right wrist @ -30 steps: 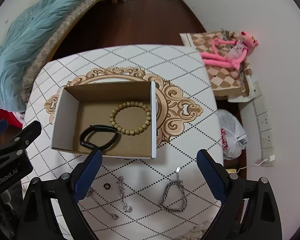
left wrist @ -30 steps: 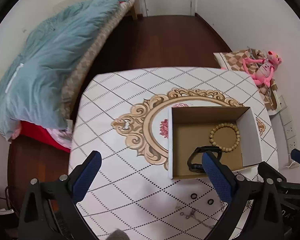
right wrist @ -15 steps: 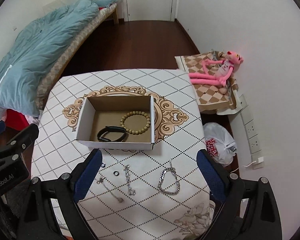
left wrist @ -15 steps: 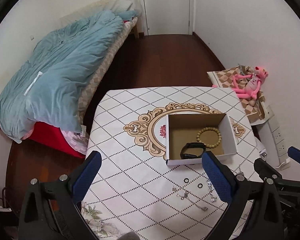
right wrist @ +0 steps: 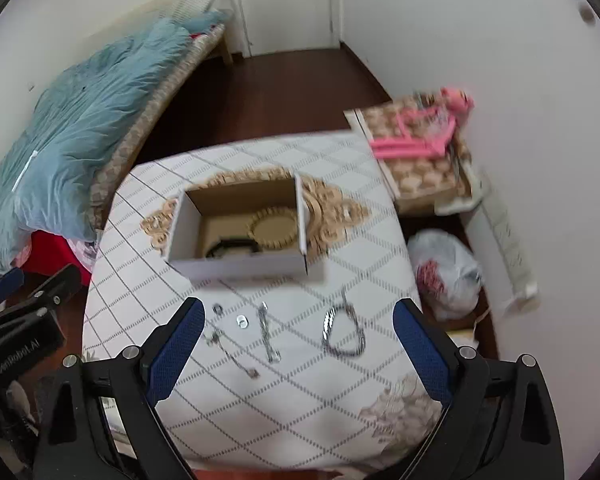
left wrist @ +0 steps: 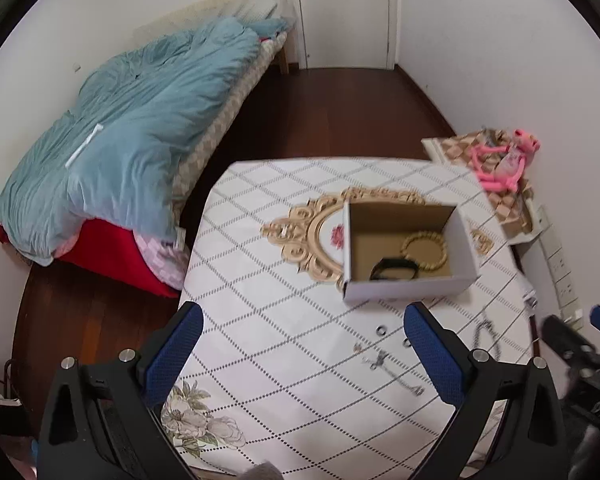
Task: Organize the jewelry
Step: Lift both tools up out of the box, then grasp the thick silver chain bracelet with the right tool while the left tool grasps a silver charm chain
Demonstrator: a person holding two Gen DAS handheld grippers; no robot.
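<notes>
An open cardboard box point(left wrist: 408, 280) point(right wrist: 236, 266) sits on the patterned table point(left wrist: 284, 320) and holds a beaded bracelet point(left wrist: 424, 250) point(right wrist: 274, 232) and a black band point(left wrist: 394, 270) point(right wrist: 232, 246). In front of it lie two small rings point(right wrist: 230, 315), a thin necklace point(right wrist: 232, 354), a short silver chain point(right wrist: 269, 338) and a thick silver chain point(right wrist: 344, 330). My left gripper point(left wrist: 300, 354) hangs open above the table's near left part. My right gripper point(right wrist: 296, 354) hangs open above the loose pieces. Both are empty and well off the surface.
A bed with a blue duvet point(left wrist: 120, 132) stands to the left of the table. To the right are a pink plush toy point(right wrist: 432, 128) on a checked cushion, a plastic bag point(right wrist: 446, 274) on the floor and wall sockets point(left wrist: 560, 264). Dark wood floor leads to a door.
Both grippers have pulled up and back from the table, so the box and jewelry look smaller and farther. The pieces on the table have not moved.
</notes>
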